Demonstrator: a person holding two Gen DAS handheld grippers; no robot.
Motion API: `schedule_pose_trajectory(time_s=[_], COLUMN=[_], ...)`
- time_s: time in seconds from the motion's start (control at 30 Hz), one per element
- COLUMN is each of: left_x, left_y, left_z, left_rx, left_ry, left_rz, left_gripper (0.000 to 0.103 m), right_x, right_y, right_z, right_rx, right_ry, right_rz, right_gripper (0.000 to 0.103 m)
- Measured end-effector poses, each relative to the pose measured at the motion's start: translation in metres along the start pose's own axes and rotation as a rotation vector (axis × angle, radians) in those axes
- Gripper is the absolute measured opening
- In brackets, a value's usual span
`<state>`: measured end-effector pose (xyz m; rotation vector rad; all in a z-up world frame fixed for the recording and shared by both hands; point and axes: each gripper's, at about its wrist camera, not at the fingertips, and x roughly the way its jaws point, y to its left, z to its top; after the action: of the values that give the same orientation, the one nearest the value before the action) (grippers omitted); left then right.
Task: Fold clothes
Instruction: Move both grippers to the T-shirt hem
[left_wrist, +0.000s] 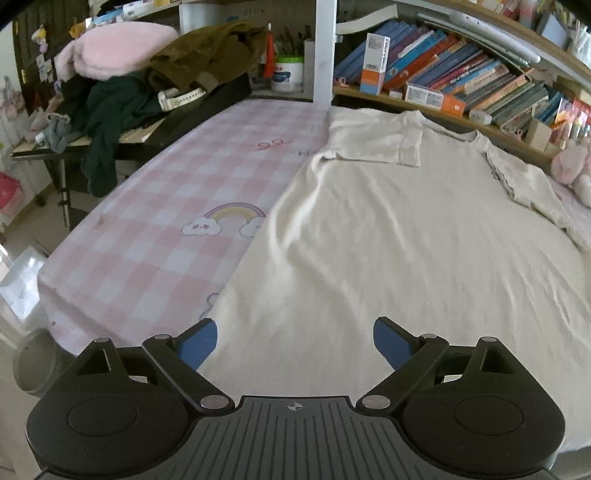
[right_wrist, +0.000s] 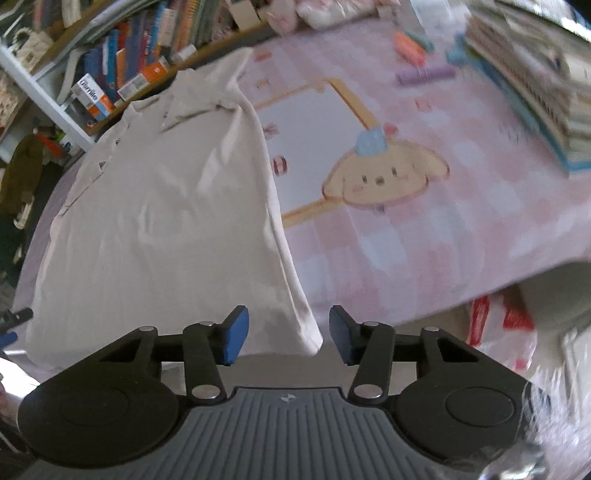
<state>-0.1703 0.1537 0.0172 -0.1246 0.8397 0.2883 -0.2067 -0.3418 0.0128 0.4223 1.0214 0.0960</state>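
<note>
A cream short-sleeved T-shirt (left_wrist: 399, 236) lies spread flat on the pink checked bedsheet (left_wrist: 155, 229), neck toward the bookshelf. Its left sleeve (left_wrist: 373, 140) is folded in over the chest. My left gripper (left_wrist: 295, 341) is open and empty over the shirt's bottom hem near its left corner. In the right wrist view the same shirt (right_wrist: 166, 221) lies at left, and my right gripper (right_wrist: 288, 334) is open and empty with the shirt's bottom right corner (right_wrist: 308, 338) between its blue pads.
A bookshelf (left_wrist: 461, 81) runs along the bed's far side. A side table (left_wrist: 122, 136) piled with dark and olive clothes stands at far left. A stack of books (right_wrist: 535, 96) and small toys lie on the sheet at right. Bags sit on the floor (right_wrist: 498, 325).
</note>
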Motion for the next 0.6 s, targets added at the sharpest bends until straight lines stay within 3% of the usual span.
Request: schedule_pose_trajectory(time_s=[0.33, 0.6], left_x=[-0.014, -0.015], left_y=[0.022, 0.051], left_z=[-0.01, -0.021], left_rx=[0.028, -0.01], left_ry=[0.036, 0.075], left_rz=[0.021, -0.019], left_gripper=[0.094, 0.093], right_x=[0.014, 0.022], right_y=[-0.019, -0.018], right_z=[-0.002, 0.004], right_rx=[0.153, 0.073], right_ry=[0.068, 0.112], right_rz=[0.092, 0.072], right_gripper=[0.047, 0.047])
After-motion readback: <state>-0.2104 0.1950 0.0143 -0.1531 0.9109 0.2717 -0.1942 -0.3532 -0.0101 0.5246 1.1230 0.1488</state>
